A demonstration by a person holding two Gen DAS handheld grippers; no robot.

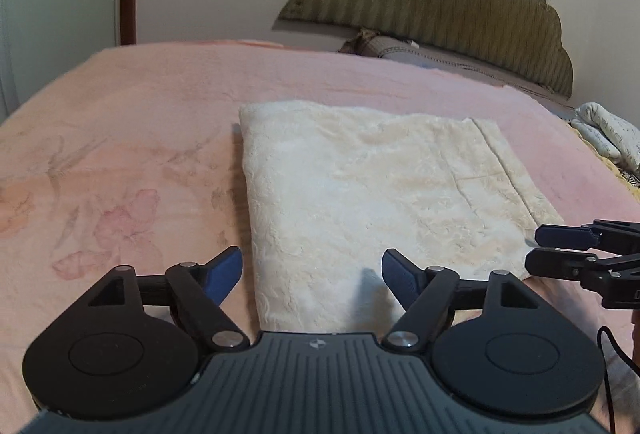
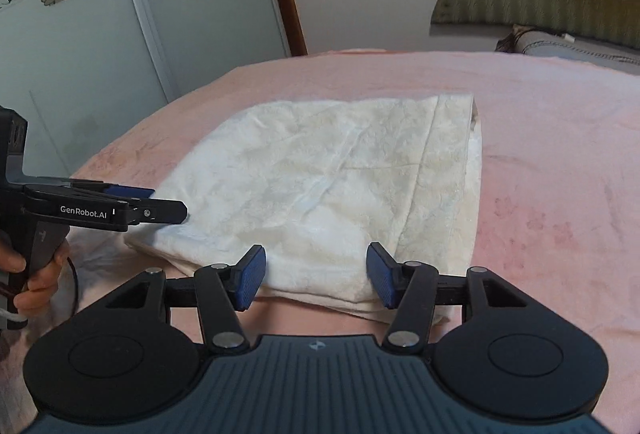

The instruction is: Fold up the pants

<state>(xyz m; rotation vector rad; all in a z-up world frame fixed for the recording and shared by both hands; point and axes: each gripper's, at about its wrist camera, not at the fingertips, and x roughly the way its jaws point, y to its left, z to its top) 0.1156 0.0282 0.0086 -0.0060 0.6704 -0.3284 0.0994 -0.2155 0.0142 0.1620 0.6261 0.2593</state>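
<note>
The cream, textured pants (image 1: 372,201) lie folded into a flat rectangle on the pink bedspread (image 1: 120,137); they also show in the right wrist view (image 2: 332,185). My left gripper (image 1: 312,274) is open and empty, its blue pads spread over the near edge of the pants. It appears in the right wrist view (image 2: 168,207) at the pants' left corner. My right gripper (image 2: 316,276) is open and empty, its jaws either side of the near folded edge. It shows in the left wrist view (image 1: 536,250) at the pants' right corner.
A padded olive headboard (image 1: 440,5) and pillows (image 1: 404,49) stand at the far end of the bed. A patterned cloth (image 1: 608,133) lies at the right edge. A glass wardrobe door with flower prints (image 2: 80,13) stands left of the bed.
</note>
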